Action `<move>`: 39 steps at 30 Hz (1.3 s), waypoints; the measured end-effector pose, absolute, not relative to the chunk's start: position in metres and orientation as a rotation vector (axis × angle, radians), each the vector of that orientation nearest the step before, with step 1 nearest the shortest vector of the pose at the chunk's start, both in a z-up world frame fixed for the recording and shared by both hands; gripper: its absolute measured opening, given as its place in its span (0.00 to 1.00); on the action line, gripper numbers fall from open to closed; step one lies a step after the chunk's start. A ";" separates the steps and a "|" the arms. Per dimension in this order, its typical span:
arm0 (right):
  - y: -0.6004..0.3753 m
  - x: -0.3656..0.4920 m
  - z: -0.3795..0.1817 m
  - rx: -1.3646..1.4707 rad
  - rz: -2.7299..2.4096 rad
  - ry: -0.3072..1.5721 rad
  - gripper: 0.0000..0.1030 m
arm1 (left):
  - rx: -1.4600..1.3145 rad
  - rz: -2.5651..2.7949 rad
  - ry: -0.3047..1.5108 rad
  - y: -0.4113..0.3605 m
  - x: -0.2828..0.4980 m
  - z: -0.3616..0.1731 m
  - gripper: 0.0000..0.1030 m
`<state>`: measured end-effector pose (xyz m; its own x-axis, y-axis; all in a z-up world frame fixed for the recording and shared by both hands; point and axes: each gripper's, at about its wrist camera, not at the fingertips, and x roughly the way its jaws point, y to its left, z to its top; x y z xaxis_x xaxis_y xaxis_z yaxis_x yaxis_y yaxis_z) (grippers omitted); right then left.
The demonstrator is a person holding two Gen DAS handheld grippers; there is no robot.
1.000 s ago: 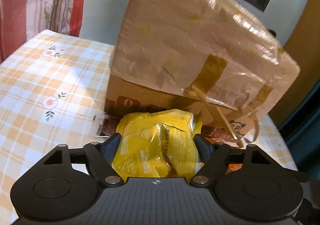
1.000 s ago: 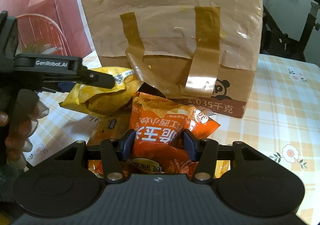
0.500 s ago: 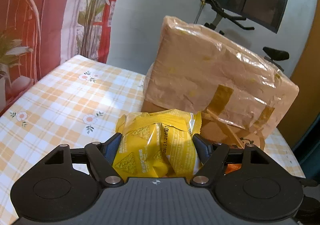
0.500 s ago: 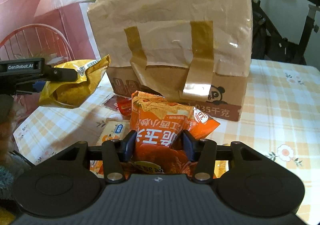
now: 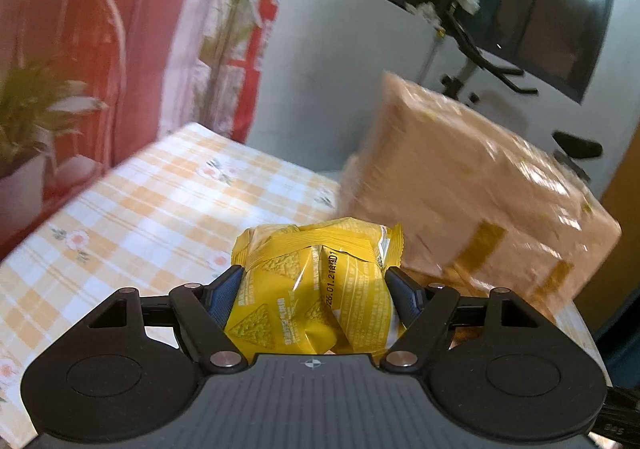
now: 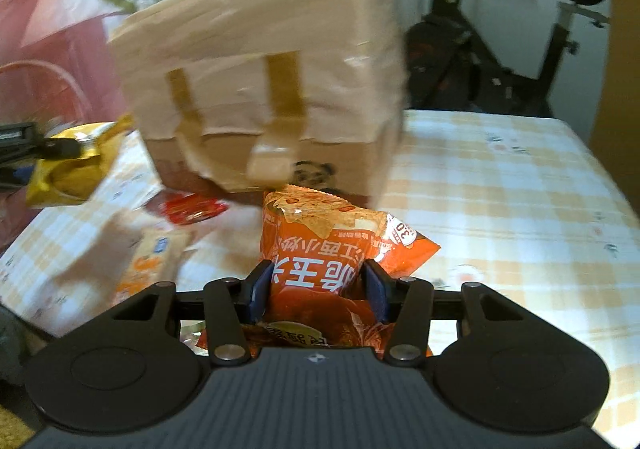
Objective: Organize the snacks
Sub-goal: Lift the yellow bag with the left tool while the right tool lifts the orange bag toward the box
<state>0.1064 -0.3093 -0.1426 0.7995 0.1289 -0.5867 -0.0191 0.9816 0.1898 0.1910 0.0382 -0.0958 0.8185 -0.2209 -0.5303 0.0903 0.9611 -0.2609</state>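
Observation:
My left gripper is shut on a yellow snack bag and holds it above the checked tablecloth; it shows at the left of the right wrist view. My right gripper is shut on an orange snack bag, held above the table in front of the taped cardboard box. The box also shows at the right of the left wrist view.
A red packet and an orange-and-white packet lie on the cloth left of the box. An exercise bike stands behind the table. A red patterned curtain hangs at the left.
Both grippers have pulled back and risen from the box with their bags still held. The left gripper has moved farther left. The current frames are motion-blurred.

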 end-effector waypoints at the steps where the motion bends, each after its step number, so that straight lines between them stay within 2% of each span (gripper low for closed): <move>1: -0.312 0.104 -0.140 0.184 0.064 0.621 0.49 | -0.232 -0.153 0.580 0.042 0.191 -0.093 0.76; 13: -0.329 0.084 -0.103 0.167 -0.089 0.405 0.49 | -0.214 0.009 0.430 0.077 0.184 -0.044 0.76; 28: -0.324 0.075 -0.064 0.153 -0.062 0.236 0.49 | -0.234 -0.054 0.400 0.071 0.184 -0.026 0.76; 39: -0.315 0.124 -0.007 0.111 0.063 0.105 0.49 | -0.142 -0.232 0.279 0.011 0.221 0.021 0.77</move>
